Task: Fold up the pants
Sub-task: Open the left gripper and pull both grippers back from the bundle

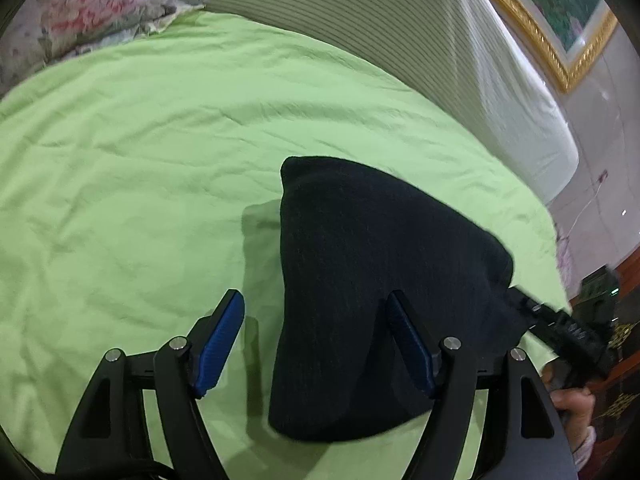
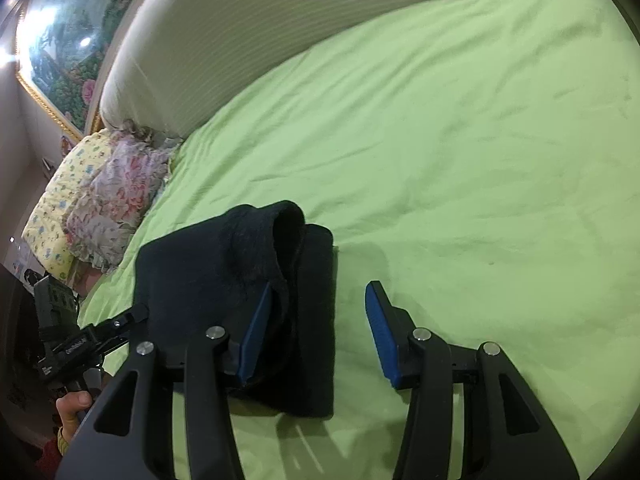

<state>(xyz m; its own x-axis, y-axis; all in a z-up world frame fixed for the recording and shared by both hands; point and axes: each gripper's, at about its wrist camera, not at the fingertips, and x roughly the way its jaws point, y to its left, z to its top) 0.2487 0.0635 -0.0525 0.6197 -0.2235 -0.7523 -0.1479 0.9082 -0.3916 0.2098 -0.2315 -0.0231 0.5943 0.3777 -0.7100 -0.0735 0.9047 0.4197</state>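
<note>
Dark folded pants [image 1: 380, 280] lie in a thick bundle on the green bed sheet [image 1: 140, 200]. My left gripper [image 1: 316, 340] is open astride the bundle's left part. Its right pad [image 1: 408, 344] rests against the dark fabric, and its left pad [image 1: 222, 340] hangs over bare sheet. In the right wrist view the pants [image 2: 208, 272] show a raised fold at the top. My right gripper [image 2: 318, 332] is open too. Its left pad [image 2: 256, 332] is tucked in a crease of the cloth, and its right pad [image 2: 380, 332] is over the sheet. Neither gripper pinches the fabric.
A striped padded headboard [image 1: 400, 40] runs along the far side of the bed. Floral pillows [image 2: 112, 200] lie at one end, under a gold-framed painting [image 2: 64, 48]. A hand [image 1: 572, 404] holds the right gripper's body [image 1: 568, 328]. Another hand [image 2: 74, 404] holds the left one's [image 2: 68, 340].
</note>
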